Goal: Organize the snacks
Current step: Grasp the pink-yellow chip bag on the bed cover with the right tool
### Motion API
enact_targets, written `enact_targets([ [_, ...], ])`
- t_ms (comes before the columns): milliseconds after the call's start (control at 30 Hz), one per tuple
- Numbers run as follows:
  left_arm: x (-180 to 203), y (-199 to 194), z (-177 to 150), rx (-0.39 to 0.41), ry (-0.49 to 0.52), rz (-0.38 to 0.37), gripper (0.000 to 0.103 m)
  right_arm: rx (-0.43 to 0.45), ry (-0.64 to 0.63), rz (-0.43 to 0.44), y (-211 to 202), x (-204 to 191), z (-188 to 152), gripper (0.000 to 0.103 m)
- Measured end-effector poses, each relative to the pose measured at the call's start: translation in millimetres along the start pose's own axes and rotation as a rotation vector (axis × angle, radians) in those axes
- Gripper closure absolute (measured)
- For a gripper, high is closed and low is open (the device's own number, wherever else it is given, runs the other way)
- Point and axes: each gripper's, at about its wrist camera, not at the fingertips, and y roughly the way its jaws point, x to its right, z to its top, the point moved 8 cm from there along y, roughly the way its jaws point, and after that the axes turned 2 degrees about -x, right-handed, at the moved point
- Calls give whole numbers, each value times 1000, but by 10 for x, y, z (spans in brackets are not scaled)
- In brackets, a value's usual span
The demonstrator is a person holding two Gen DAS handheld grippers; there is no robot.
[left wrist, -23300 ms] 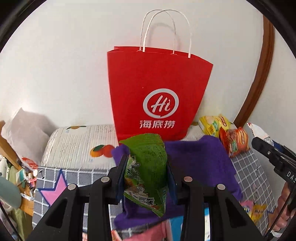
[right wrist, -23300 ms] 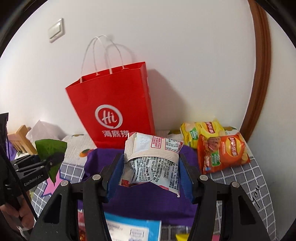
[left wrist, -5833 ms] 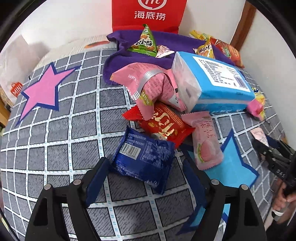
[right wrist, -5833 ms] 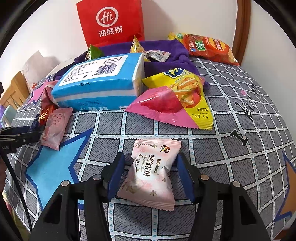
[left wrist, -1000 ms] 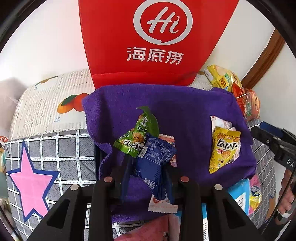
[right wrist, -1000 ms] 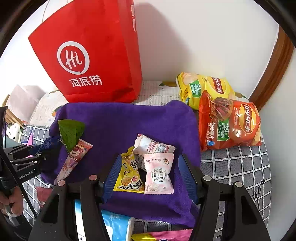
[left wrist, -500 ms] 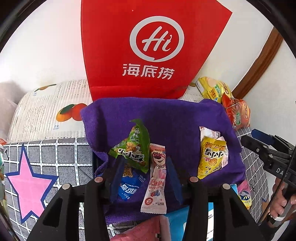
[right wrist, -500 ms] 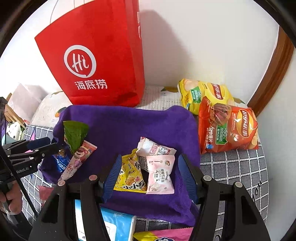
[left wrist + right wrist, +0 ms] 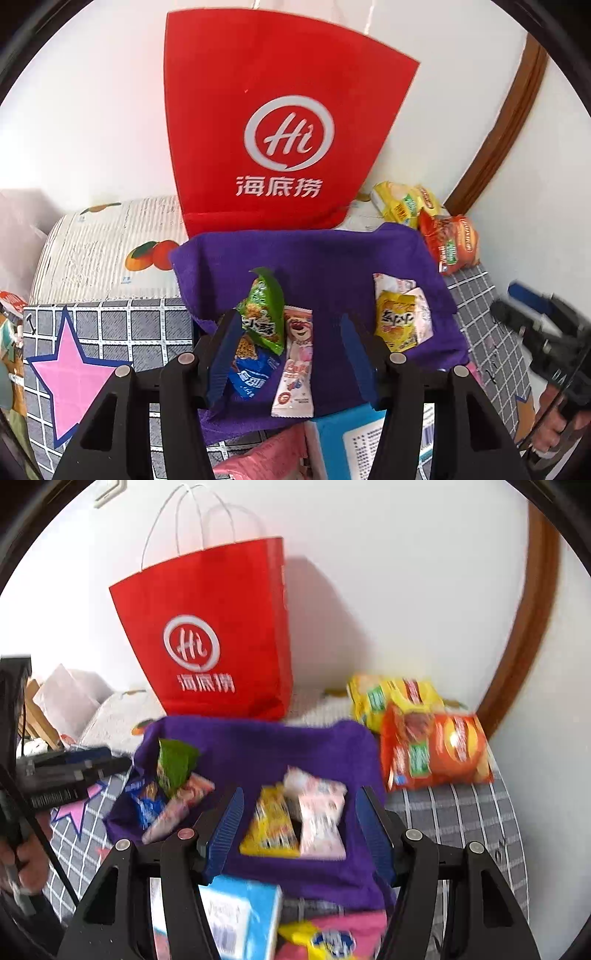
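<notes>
**Desk:** Left gripper (image 9: 291, 354), spread wide, nothing held. Hangs over near edge of purple towel (image 9: 317, 254). Blue snack packet (image 9: 251, 373) lying on towel between the fingers (image 9: 221, 354), close to the left one, no clear contact.

**Photographer:** Green triangular packet (image 9: 264, 310) overlapping blue one's upper end. Pink bear-print stick pack (image 9: 295, 362) just beside both, flat on towel.

**Desk:** Right gripper (image 9: 299, 830)?

**Photographer:** Also wide open, empty. Poised above towel's right half, framing yellow packet (image 9: 269, 827) and pale pink packet (image 9: 321, 823) side by side, touching. White wrapper (image 9: 395, 284) partly under those two. Frame blurred, print unreadable.

**Desk:** Farther out?

**Photographer:** Red paper bag (image 9: 280, 133) upright against white wall, directly behind towel. Yellow chip bag (image 9: 391, 698) and orange chip bag (image 9: 436, 753) at right rear corner, overlapping, off the towel. Blue-and-white box (image 9: 243, 915) at near edge. Pink packet (image 9: 266, 458) beside it in left view. Another pink one with yellow packet on top, low in right view. All on grey checked cloth (image 9: 110, 328) with pink star.
</notes>
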Motion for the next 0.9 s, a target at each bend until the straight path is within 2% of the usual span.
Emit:
enact_targets([
  [233,139,-160,-12,24,24,-22,48,-111,89,-54,44,360,-726,40],
  [433,291,-355,-24,68,57,-15,47,-186,131,-1,121,396,-1236,40],
  [600,383,-524,-61,99,85,5,46,-226,143,-14,338,425,-1427,42],
  [800,206,-628,-236,89,65,35,45,-248,209,96,558,374,-1514,45],
  [900,35,-634,-401,72,43,43,45,-218,225,126,566,317,-1525,52],
])
